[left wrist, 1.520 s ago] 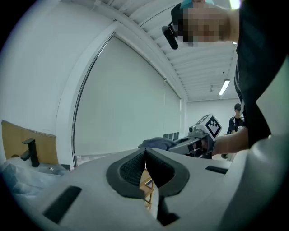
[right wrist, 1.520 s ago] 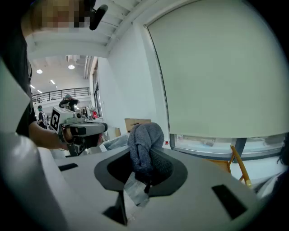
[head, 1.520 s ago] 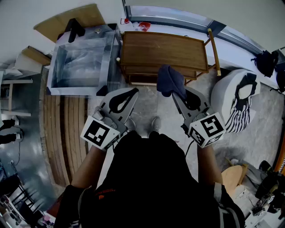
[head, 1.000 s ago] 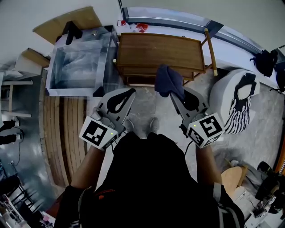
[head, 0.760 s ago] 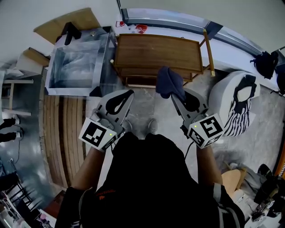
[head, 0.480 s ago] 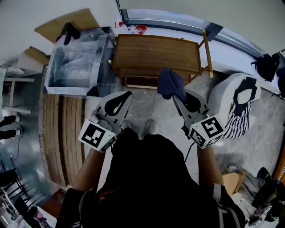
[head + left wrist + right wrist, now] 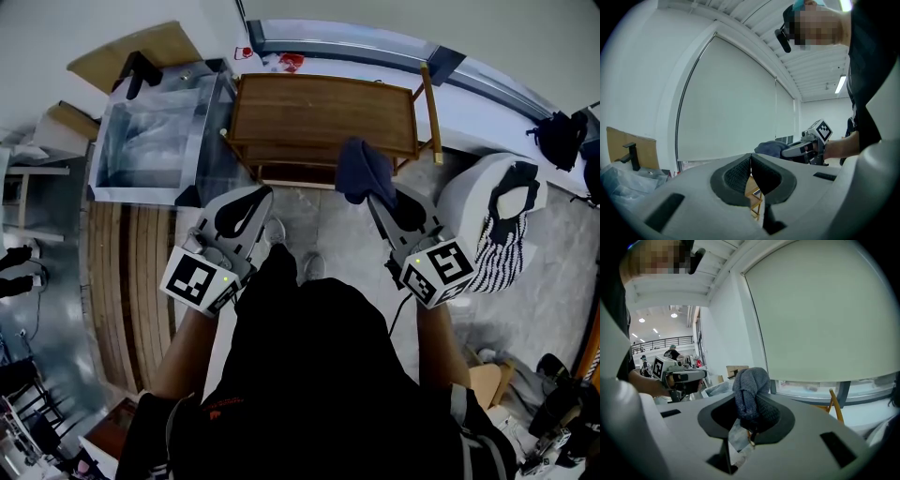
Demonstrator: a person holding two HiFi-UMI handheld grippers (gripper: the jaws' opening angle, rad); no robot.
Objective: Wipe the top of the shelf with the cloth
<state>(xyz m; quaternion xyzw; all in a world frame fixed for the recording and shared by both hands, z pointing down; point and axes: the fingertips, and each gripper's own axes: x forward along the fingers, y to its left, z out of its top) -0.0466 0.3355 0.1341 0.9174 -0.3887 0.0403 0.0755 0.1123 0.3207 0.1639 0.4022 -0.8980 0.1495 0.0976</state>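
Observation:
A brown wooden shelf (image 7: 323,112) stands by the window wall, its top bare. My right gripper (image 7: 377,192) is shut on a dark blue cloth (image 7: 362,172), which bunches up past the jaw tips just short of the shelf's front edge. In the right gripper view the cloth (image 7: 751,392) stands between the jaws. My left gripper (image 7: 253,199) is held level with it on the left, shut and holding nothing, its pads (image 7: 750,171) meeting at the tips.
A clear plastic bin (image 7: 155,141) sits left of the shelf. A white beanbag (image 7: 492,220) with a striped cloth lies to the right. A cardboard sheet (image 7: 122,52) leans on the wall. The person's shoes (image 7: 291,248) stand on the grey floor before the shelf.
The shelf has come slightly nearer and shifted left in the head view as the person steps forward. Both grippers keep their pose; the cloth stays held.

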